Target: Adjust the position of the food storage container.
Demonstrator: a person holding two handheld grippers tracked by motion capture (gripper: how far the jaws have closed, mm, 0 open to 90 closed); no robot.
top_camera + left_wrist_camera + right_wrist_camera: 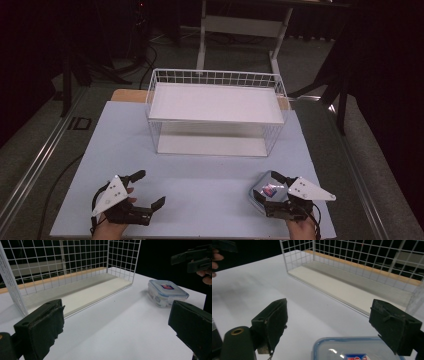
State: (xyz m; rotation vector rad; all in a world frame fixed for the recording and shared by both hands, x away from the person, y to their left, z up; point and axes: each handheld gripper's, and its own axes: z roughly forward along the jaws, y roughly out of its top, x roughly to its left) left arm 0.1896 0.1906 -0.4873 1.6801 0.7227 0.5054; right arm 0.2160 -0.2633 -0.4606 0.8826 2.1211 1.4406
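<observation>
Left gripper (149, 191): lower left of the high view, jaws spread wide, nothing between them, touching nothing, hovering over bare counter (200, 175).

Right gripper (267, 186): lower right, jaws spread wide, standing over the container's lid to either side; pads not pressing on it.

Clear lidded container (269, 189): on the counter at lower right, blue-rimmed, red-and-blue label on top.

White wire basket (216, 79): upper centre, well apart from both grippers.

White table (200, 190) (wire rack (216, 112), container (270, 191))
</observation>
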